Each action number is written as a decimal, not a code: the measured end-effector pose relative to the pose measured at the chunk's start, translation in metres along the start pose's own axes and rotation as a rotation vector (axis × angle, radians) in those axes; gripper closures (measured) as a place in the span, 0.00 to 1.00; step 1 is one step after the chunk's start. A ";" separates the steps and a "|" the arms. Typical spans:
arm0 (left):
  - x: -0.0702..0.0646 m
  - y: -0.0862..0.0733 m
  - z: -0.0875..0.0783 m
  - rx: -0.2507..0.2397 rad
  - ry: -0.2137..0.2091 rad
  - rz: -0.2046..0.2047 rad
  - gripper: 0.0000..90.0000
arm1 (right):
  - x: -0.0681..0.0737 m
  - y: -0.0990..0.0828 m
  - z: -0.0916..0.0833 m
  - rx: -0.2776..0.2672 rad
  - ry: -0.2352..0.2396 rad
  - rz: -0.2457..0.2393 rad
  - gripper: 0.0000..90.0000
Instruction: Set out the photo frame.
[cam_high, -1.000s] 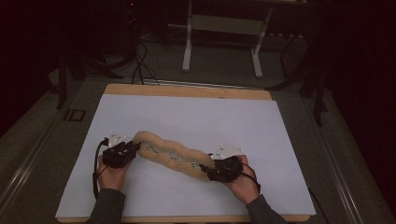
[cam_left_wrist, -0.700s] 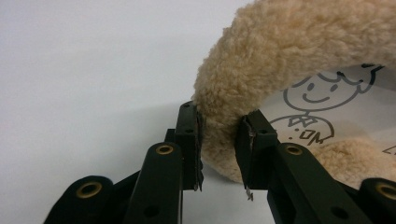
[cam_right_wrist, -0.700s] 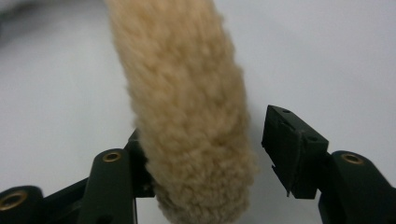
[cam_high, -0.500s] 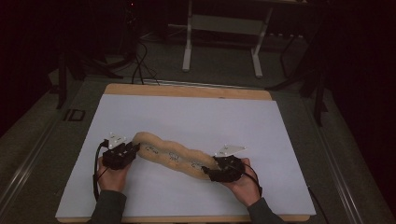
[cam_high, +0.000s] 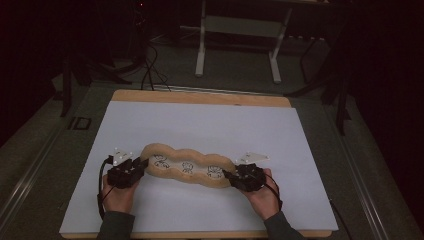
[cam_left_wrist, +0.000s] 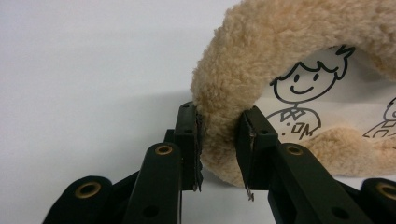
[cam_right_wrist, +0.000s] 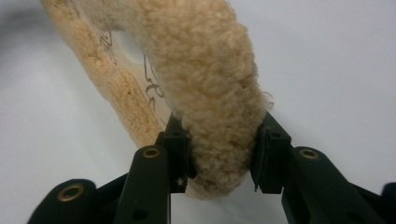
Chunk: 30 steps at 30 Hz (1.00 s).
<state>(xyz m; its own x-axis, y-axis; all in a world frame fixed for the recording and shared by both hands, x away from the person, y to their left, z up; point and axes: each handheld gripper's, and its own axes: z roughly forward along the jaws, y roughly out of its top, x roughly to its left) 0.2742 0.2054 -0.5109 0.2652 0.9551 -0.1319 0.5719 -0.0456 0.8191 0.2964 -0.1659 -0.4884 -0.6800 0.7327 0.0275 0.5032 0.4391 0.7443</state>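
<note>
The right gripper (cam_high: 231, 176) has just closed onto the fleecy blanket (cam_high: 186, 165); the left gripper (cam_high: 141, 167) clamps its opposite end, on the white sheet (cam_high: 210, 125) covering the wooden table (cam_high: 200, 97).

1. White sheet (cam_high: 210, 125) on the tabletop (cam_high: 200, 96): the whole far half is bare, free passage there.
2. Only obstacle on the sheet: the fleece cushion (cam_high: 187, 165), lying across the near-middle, left to right.
3. Both cushion ends are taken, by the left tool (cam_high: 141, 167) and the right tool (cam_high: 229, 176), so no way in at the ends.
4. Near strip between cushion and front edge: narrow, with the forearms entering at both corners.
5. Side margins left and right of the hands are open.
6. Beyond the tabletop's far edge: a stand frame (cam_high: 237, 30) and floor cables (cam_high: 150, 70).
</note>
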 end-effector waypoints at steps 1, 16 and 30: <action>0.000 0.000 0.000 0.000 0.000 0.000 0.81 | 0.000 0.000 0.000 0.000 0.000 0.000 0.71; -0.017 0.006 0.004 -0.077 -0.001 0.040 0.81 | -0.021 0.003 -0.008 -0.060 -0.045 -0.031 0.70; -0.024 0.003 0.015 -0.041 -0.008 0.044 0.81 | -0.043 -0.002 0.003 -0.087 -0.051 0.000 0.69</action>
<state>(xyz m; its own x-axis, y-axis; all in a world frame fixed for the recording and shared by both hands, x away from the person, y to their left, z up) 0.2814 0.1779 -0.5137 0.2953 0.9502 -0.0994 0.5270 -0.0752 0.8465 0.3265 -0.1971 -0.4928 -0.6509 0.7591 -0.0054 0.4530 0.3941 0.7996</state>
